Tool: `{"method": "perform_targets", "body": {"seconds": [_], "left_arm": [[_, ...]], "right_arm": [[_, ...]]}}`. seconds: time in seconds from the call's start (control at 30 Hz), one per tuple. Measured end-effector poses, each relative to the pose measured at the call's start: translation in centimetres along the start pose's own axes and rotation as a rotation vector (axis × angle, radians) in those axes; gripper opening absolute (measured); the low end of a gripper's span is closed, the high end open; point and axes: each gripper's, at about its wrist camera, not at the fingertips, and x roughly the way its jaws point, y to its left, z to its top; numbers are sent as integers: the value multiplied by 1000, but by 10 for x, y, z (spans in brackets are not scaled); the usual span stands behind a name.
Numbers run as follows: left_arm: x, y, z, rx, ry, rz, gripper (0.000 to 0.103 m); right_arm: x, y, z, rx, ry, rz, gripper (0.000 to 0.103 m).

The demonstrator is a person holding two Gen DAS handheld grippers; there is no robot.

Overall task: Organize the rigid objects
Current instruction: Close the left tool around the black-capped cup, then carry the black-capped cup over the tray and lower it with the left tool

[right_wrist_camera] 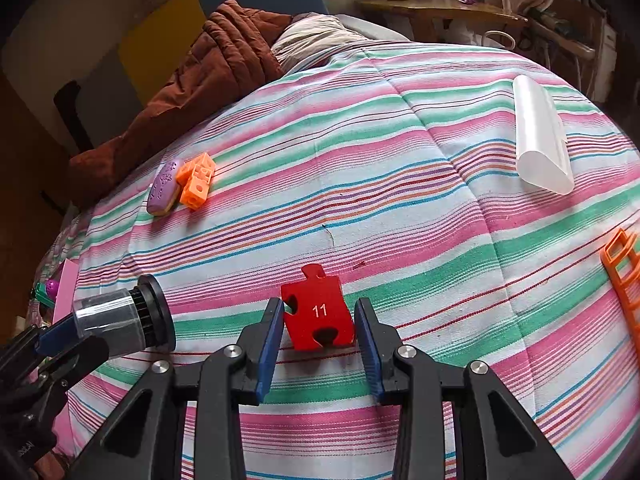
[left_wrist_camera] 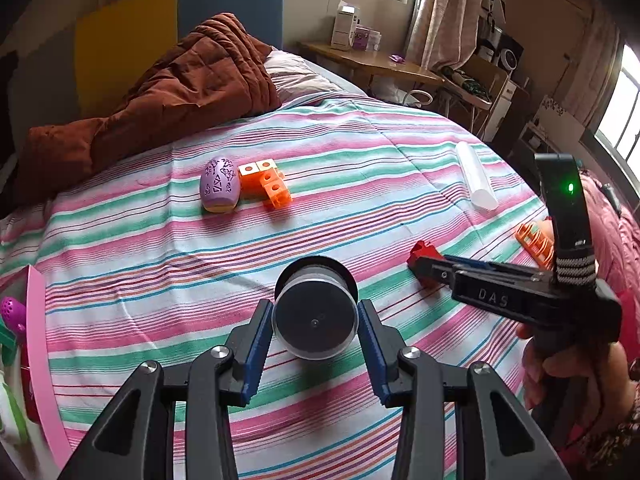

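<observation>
My left gripper [left_wrist_camera: 316, 322] is shut on a clear jar with a black cap [left_wrist_camera: 315, 312] and holds it on its side above the striped bedspread; the jar also shows in the right wrist view [right_wrist_camera: 120, 320]. My right gripper [right_wrist_camera: 319, 322] has its blue pads on both sides of a red puzzle piece marked 11 [right_wrist_camera: 318, 312], which rests on the bed. A purple patterned egg shape [left_wrist_camera: 220, 186] lies against orange linking cubes [left_wrist_camera: 266, 182] farther back. A white half-round tube [right_wrist_camera: 540, 140] lies at the right.
An orange plastic ladder piece [right_wrist_camera: 624, 276] lies at the right edge. A pink bin [left_wrist_camera: 38, 344] with toys sits at the left bed edge. A brown quilt [left_wrist_camera: 172, 88] is heaped at the head of the bed. A wooden desk [left_wrist_camera: 372, 60] stands beyond.
</observation>
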Motion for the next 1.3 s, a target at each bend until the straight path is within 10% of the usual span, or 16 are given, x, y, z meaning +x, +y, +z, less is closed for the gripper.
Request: {"method": "perform_targets", "body": {"seconds": [0.57,1.3], "left_arm": [[24,-10,-10,36,1,25,44],[-63,41,-51,-67,-47,-28,43]], "right_arm": [[1,1,1,-5,3,-3,37],[1,8,-5,-46,-17,-29,37]]}}
